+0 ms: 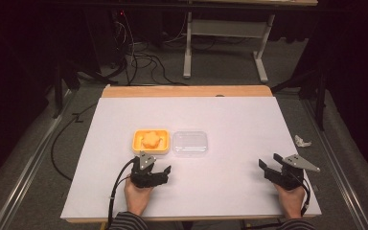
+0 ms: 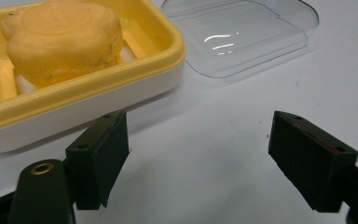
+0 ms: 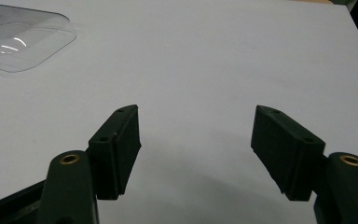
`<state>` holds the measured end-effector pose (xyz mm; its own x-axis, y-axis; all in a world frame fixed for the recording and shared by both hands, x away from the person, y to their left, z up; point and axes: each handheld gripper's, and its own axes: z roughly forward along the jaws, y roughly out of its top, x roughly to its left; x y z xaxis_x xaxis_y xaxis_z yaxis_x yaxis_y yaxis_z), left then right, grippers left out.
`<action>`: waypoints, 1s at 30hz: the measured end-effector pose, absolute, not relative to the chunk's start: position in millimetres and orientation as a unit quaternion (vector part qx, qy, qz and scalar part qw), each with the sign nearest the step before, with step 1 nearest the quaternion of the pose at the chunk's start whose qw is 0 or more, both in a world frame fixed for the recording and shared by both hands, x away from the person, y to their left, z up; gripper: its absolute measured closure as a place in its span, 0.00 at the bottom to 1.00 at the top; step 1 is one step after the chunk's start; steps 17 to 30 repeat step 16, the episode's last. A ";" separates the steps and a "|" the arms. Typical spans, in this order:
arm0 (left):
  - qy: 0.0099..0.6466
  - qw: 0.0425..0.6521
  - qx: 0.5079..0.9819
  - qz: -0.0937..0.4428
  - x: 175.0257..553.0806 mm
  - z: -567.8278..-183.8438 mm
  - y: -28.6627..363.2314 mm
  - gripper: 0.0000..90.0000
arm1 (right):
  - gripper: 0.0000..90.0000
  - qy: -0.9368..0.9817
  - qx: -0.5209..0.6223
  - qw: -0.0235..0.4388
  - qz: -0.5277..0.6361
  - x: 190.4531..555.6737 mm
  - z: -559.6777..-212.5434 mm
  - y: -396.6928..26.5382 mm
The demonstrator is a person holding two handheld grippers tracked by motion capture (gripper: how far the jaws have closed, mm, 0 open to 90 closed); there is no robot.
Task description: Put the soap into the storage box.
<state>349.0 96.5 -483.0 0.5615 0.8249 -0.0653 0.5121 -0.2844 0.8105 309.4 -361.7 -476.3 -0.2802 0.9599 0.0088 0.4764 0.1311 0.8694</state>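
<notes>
Both hand-held grippers released, nothing grasped.
Left hand-held gripper (image 1: 159, 172) hangs just short of the yellow soap dish (image 2: 135, 74); soap (image 2: 63, 39) inside, clear lid (image 2: 242, 35) beyond. Right hand-held gripper (image 1: 274, 166) waits well apart. Probably approach low and square.

High view: above the desk's (image 1: 230, 120) near edge, facing forward and down | left gripper view: low, close to the yellow dish (image 2: 88, 88) | right gripper view: low over bare desk | all share the clear lid (image 3: 18, 42).
</notes>
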 end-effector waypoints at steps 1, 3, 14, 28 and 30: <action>0.428 0.415 0.780 0.191 348.6 -483.0 96.1 0.23 | 0.37 0.690 0.520 0.299 0.404 309.4 -476.3 -361.7; 0.427 0.416 0.779 0.196 347.5 -483.1 95.3 0.23 | 0.37 0.690 0.521 0.298 0.404 309.2 -476.2 -361.5; 0.424 0.415 0.781 0.196 347.0 -483.2 95.0 0.22 | 0.37 0.691 0.521 0.298 0.403 309.4 -476.3 -361.1; 0.425 0.414 0.781 0.196 346.9 -483.2 95.0 0.22 | 0.37 0.691 0.522 0.297 0.402 309.3 -476.3 -361.1; 0.425 0.414 0.781 0.196 346.9 -483.2 95.0 0.22 | 0.37 0.691 0.522 0.297 0.402 309.3 -476.3 -361.1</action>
